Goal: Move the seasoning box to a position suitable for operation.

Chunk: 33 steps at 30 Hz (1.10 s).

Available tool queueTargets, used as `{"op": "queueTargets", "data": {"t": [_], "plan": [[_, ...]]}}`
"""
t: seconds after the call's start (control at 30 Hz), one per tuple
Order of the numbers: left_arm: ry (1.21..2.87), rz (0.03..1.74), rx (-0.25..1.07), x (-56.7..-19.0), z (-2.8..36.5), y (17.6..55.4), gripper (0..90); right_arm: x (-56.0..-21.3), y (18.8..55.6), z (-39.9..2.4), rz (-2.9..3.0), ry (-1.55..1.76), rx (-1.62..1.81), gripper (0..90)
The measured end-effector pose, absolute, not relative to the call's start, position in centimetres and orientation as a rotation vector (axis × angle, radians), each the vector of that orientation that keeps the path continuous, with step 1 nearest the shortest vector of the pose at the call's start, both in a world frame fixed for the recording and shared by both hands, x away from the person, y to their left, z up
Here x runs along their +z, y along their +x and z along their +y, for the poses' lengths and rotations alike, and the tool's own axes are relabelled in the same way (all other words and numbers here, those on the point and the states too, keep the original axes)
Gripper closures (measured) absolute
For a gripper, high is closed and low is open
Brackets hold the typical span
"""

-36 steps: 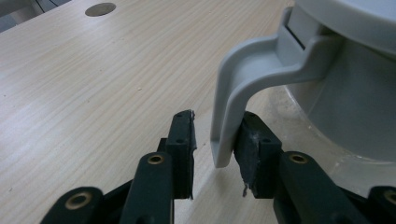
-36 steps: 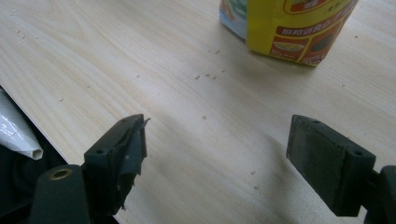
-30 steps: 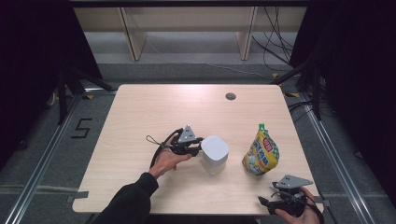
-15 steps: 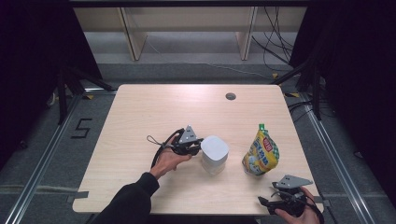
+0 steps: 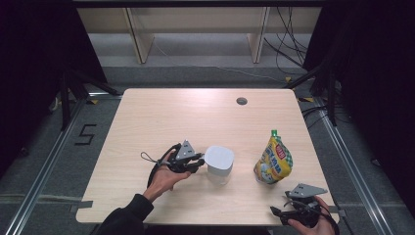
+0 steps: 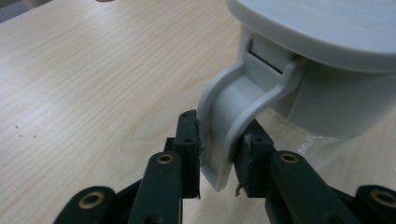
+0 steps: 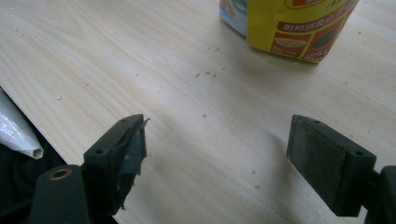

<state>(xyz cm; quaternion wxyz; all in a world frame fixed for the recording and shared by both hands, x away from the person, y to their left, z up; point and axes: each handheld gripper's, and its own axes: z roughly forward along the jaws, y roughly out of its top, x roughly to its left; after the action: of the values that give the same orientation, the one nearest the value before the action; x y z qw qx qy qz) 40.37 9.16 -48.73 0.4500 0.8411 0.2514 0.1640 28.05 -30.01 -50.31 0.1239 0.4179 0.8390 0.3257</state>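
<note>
Two grippers work one wooden table. Centre frame in the high view stands the lidded grey container; right of it, a yellow pouch. Your left gripper has just eased wider, yet its jaws clasp the container's latch tab: pull it squarely, wrist level. Your right gripper, lower right, rests gaping wide, holding nothing.

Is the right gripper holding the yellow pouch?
No, the right gripper is open over bare table, short of the yellow pouch.
</note>
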Motion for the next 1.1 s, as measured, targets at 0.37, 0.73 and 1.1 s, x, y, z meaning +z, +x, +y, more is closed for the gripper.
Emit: {"op": "queueTargets", "data": {"t": [0.37,0.73,1.1], "plan": [[2.042,0.637,0.376,-49.0,10.0,39.0,69.9,-50.3,28.1,-30.0,2.449,1.208,0.947,20.6],[1.99,0.576,0.344,-48.9,10.3,39.3,62.4,-50.2,28.0,-29.9,2.456,1.229,0.945,20.6],[1.983,0.569,0.356,-49.1,10.3,37.8,68.2,-50.2,28.0,-29.9,2.456,1.23,0.946,20.6]]}}
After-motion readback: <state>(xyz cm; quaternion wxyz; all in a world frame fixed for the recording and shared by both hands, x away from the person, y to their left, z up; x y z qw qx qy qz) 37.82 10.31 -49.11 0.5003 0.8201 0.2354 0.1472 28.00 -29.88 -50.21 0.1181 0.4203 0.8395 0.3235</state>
